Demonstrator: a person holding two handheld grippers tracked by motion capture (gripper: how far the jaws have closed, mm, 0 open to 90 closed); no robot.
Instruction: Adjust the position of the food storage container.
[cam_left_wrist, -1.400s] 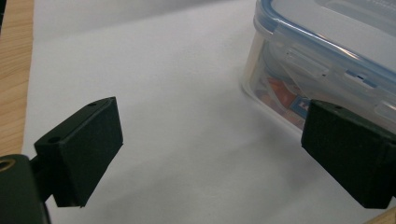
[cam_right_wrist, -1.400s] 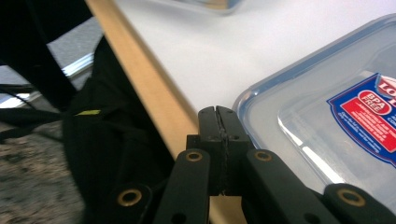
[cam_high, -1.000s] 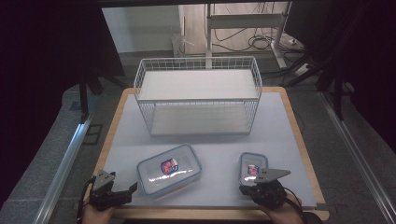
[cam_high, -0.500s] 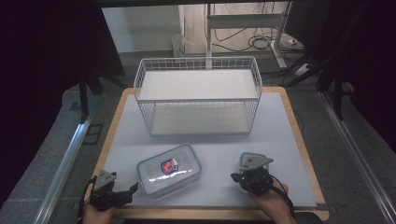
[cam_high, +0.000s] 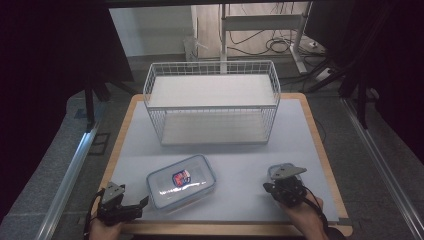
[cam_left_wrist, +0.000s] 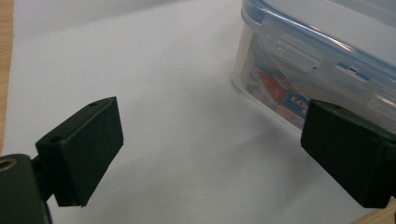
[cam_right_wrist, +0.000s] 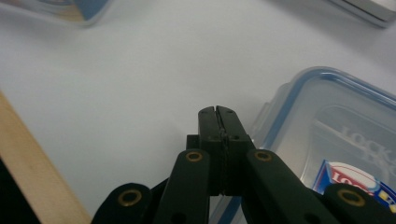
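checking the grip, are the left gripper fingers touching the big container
Apart: the left gripper view shows open fingers with bare mat between them, beside the container.

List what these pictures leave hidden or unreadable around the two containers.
- High view: the small container sits mostly under the right gripper.
- Right gripper view: its label is cut off by the shut jaws and the frame edge.
- Left gripper view: the large container runs off the right edge; its label is blurred.

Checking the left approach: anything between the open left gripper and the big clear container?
Nothing visible. The left gripper stands open, with bare white mat between its jaws and the clear rectangular blue-rimmed plastic container, which lies just ahead beside one jaw.
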